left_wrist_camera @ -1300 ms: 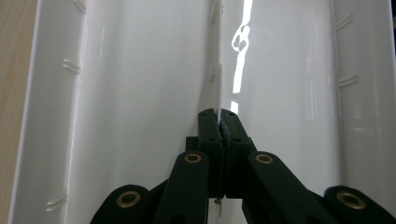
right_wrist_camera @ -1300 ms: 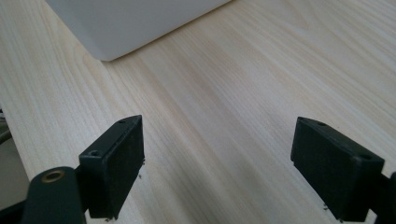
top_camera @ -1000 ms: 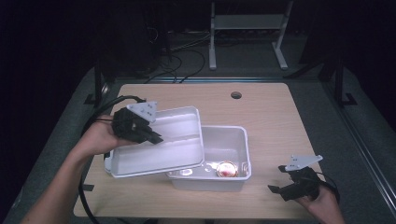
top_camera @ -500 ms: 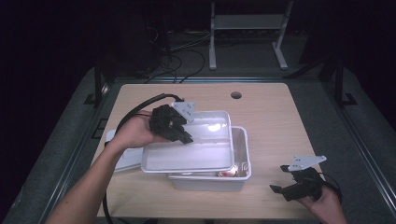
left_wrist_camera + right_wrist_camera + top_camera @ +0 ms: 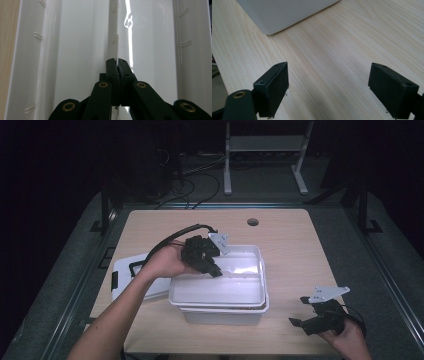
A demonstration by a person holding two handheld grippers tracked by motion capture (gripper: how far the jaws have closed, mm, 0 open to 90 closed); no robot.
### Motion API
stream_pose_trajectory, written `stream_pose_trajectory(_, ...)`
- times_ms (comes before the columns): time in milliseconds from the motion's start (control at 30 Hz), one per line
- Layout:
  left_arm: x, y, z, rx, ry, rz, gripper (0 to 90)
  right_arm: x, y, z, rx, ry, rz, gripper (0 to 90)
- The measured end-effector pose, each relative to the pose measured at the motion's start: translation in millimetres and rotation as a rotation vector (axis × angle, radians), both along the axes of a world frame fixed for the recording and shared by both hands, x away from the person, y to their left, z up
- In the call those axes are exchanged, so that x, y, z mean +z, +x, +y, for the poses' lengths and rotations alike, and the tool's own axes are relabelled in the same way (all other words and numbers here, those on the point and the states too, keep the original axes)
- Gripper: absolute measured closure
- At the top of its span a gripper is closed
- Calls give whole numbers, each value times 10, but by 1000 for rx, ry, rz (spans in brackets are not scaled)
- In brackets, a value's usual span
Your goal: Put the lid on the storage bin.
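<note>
A white insert tray [image 5: 220, 287] lies level over the white bin [image 5: 225, 316] at the table's middle and covers its inside. My left gripper [image 5: 209, 263] is shut on the tray's thin upright middle rib, near its far left part. In the left gripper view the two jaws [image 5: 116, 61] pinch that rib [image 5: 113, 37], with the tray's glossy floor [image 5: 75, 50] on both sides. My right gripper [image 5: 304, 322] hovers open near the front right edge, right of the bin, holding nothing. In the right gripper view its wide-apart jaws [image 5: 329, 71] look across bare wood toward a bin corner [image 5: 287, 12].
A flat white lid [image 5: 125, 275] with black latches lies on the table left of the bin, partly under the person's left forearm. A round cable hole [image 5: 252, 222] sits at the back of the wooden table [image 5: 290, 250]. Beyond the table stand dark floor and a metal rack.
My left gripper has carried the white tray rightward from over the lid to directly above the bin, hiding the reddish thing inside. The right gripper has stayed put.
</note>
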State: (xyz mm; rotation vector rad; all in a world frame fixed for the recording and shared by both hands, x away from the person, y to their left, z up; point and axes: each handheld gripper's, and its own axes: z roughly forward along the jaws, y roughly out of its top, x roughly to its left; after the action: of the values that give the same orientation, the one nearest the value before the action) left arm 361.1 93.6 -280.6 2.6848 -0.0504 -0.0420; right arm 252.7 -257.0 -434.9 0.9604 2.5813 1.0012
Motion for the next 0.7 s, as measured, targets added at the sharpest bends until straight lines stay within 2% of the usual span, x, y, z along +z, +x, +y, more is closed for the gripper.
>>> stream_pose_trajectory(267,-98,58,-93,-13,10,13,892,0,-5,2,-1,1,1,161)
stream_pose_trajectory(500,-169,73,-206,-39,43,10,892,-2,1,5,3,1,-1,161)
stream_pose_trajectory(700,-192,81,-223,-35,49,12,892,-4,-2,-4,3,1,-1,161)
